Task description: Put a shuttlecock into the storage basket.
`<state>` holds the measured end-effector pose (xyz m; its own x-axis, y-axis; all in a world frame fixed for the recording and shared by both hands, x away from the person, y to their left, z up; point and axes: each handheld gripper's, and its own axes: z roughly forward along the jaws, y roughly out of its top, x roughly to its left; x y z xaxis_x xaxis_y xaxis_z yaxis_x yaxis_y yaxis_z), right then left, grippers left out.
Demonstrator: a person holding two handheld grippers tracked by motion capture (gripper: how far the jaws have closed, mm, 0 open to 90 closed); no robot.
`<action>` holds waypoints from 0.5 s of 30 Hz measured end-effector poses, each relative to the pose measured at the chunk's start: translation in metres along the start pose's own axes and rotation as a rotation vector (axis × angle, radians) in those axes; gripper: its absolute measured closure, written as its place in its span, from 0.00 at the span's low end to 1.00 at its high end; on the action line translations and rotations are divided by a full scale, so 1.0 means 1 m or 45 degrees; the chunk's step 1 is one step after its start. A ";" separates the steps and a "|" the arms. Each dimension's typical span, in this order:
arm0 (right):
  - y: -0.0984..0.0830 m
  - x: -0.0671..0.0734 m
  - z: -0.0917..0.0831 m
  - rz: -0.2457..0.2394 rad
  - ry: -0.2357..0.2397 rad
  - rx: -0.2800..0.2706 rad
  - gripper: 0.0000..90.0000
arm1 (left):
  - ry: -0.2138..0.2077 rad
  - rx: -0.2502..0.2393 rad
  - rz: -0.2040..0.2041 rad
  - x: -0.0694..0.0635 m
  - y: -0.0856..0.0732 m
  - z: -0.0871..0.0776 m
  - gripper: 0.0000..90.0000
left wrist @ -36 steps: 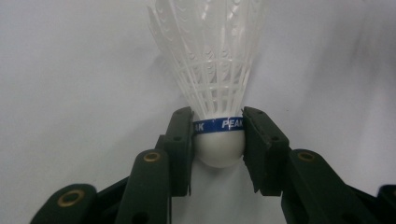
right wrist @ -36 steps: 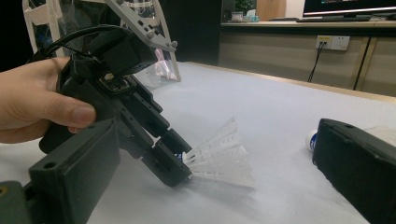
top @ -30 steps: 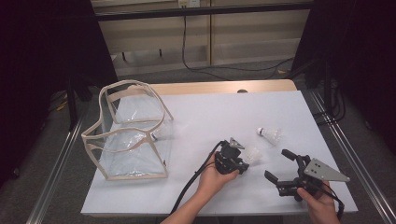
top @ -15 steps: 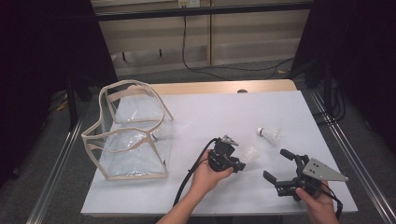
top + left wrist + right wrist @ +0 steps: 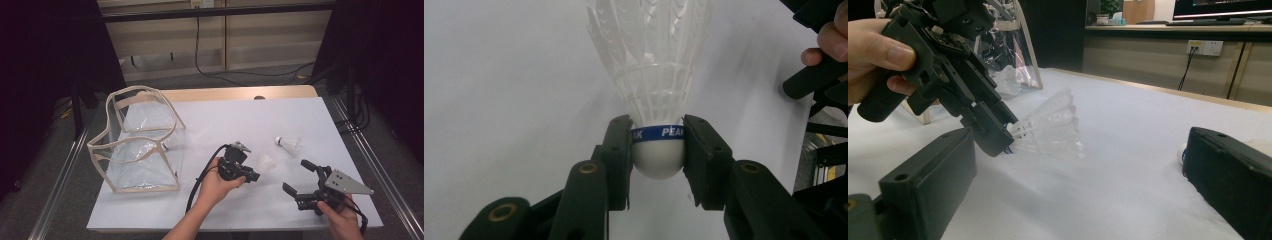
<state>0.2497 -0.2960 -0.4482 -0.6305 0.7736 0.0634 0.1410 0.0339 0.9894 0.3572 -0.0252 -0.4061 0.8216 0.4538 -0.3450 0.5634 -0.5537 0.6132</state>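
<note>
Compared with the earlier high view, the left gripper (image 5: 248,172) has moved a little toward the left of the frame, and the shuttlecock (image 5: 264,163) has come along with it; the right gripper (image 5: 299,177) is in the same place at the lower right. In the left gripper view the 2 black jaws are closed narrowly on the shuttlecock (image 5: 658,95), pressing on the white cork base just at the blue band, with the feathers pointing away toward the top of the frame. In the right gripper view the shuttlecock (image 5: 1048,131) appears lifted off the white table (image 5: 225,120), a little left of the middle of the frame. The right gripper has its jaws wide apart with nothing between them. A 2nd shuttlecock (image 5: 290,145) lies on the table right of the middle of the high view, near the right gripper. The clear bag (image 5: 142,150) with a beige frame stands open at the left side. I judge that the step in hand is to carry the held shuttlecock to this bag. To do it well, the grip should stay on the cork and not on the feathers, which look easy to crush, and the hand should go over the beige rim without touching it, then release low inside.
</note>
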 end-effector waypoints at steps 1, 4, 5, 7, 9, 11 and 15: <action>0.000 0.000 0.000 -0.002 -0.001 0.005 0.01 | -0.007 0.005 0.001 0.000 0.000 -0.001 0.72; 0.000 0.000 0.000 0.002 -0.002 0.003 0.01 | -0.010 0.022 0.003 0.001 0.000 -0.005 0.73; 0.000 -0.001 0.000 0.001 -0.006 0.003 0.01 | -0.019 0.020 0.000 0.001 -0.001 -0.006 0.72; 0.000 -0.001 -0.001 0.003 -0.007 0.002 0.01 | -0.015 0.028 0.004 0.001 -0.001 -0.009 0.73; 0.000 -0.001 -0.001 0.003 -0.008 0.001 0.01 | -0.034 0.026 0.002 0.002 -0.002 -0.012 0.72; -0.001 -0.002 0.000 -0.001 -0.008 0.002 0.01 | -0.035 0.029 -0.001 0.002 -0.002 -0.015 0.72; -0.001 -0.001 0.002 0.003 0.001 0.009 0.01 | -0.039 0.044 0.007 0.000 -0.001 -0.024 0.72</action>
<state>0.2512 -0.2955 -0.4496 -0.6309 0.7731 0.0661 0.1480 0.0363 0.9883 0.3547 -0.0082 -0.3894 0.8265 0.4298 -0.3637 0.5614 -0.5798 0.5905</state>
